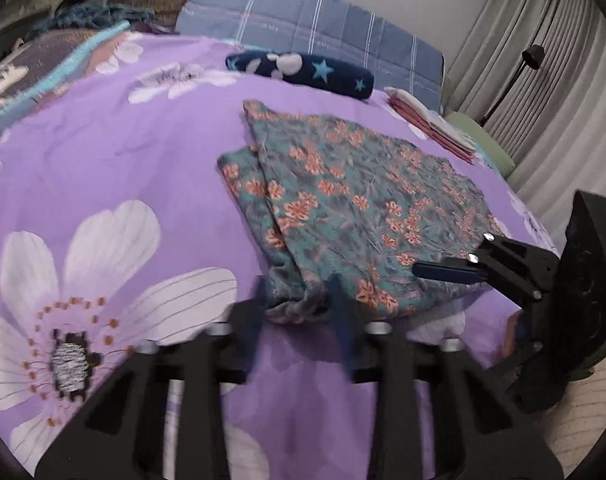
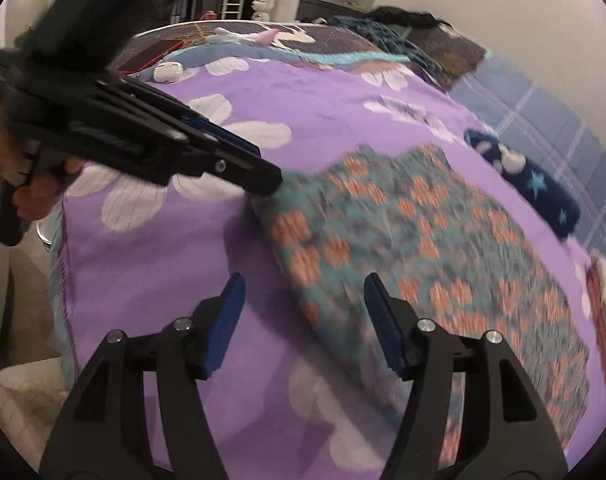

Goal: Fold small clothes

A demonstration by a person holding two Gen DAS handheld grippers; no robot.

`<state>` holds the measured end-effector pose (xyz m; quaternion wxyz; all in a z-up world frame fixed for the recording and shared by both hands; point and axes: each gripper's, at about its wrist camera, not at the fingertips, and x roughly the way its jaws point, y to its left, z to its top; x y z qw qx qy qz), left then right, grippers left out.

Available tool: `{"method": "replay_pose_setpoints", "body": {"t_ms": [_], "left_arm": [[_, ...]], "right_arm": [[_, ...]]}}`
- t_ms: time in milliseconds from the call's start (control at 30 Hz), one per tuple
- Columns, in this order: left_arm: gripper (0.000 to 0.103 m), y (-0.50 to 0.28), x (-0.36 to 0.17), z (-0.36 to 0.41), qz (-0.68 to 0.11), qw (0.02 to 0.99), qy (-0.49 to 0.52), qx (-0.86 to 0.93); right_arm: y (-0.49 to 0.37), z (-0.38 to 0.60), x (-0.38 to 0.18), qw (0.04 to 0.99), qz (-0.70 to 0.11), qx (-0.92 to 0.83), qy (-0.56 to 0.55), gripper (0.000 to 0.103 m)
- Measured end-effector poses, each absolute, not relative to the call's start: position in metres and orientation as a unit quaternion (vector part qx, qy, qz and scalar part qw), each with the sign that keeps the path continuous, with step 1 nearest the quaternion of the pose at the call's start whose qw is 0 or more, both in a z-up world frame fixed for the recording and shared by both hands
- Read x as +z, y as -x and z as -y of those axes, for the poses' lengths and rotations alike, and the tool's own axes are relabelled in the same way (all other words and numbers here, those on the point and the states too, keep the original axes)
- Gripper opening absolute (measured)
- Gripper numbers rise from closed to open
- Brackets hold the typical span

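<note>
A teal garment with orange flowers [image 1: 343, 200] lies folded on the purple flowered bedspread [image 1: 123, 160]. In the right wrist view my left gripper [image 2: 269, 188] comes in from the left with its jaws together on the garment's [image 2: 423, 240] near-left corner. In the left wrist view that bunched corner sits between its blurred fingertips [image 1: 299, 308]. My right gripper [image 2: 303, 320] stands open over the garment's near edge, the pads off the cloth. In the left wrist view, my right gripper [image 1: 443, 260] reaches in from the right over the garment's near-right part.
A rolled dark blue cloth with stars [image 1: 303, 70] and a folded pink and white stack [image 1: 431, 124] lie beyond the garment. A blue checked pillow [image 1: 303, 24] is at the back. A red phone [image 2: 151, 56] and white earbud case [image 2: 167, 72] lie on the bed.
</note>
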<state>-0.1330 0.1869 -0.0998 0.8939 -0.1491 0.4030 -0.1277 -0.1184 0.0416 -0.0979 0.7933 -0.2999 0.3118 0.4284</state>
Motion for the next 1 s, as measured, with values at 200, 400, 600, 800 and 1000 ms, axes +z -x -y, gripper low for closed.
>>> {"method": "replay_pose_setpoints", "body": {"t_ms": [200,400,600,800,1000], "left_arm": [[0.002,0.136,-0.1,-0.192,-0.412,0.892,0.151,-0.107],[0.002,0.149,-0.121,-0.19,-0.443,0.877,0.155,-0.106],[0.005,0.15,-0.108,-0.215,-0.424,0.891,0.158,-0.048],[0.057,0.106,-0.103,-0.236,-0.41,0.886,0.198,-0.085],[0.06,0.021,-0.129,-0.224,-0.437,0.844,0.237,-0.204]], "right_arm": [[0.114,-0.013,-0.093,0.806,-0.328,0.407,0.278,0.068],[0.114,-0.023,-0.097,0.794,-0.331,0.424,0.282,0.071],[0.127,-0.056,-0.104,0.782,-0.293,0.442,0.329,0.071],[0.129,-0.089,-0.116,0.793,-0.258,0.395,0.384,0.071],[0.123,-0.094,-0.112,0.792,-0.274,0.409,0.361,0.055]]}}
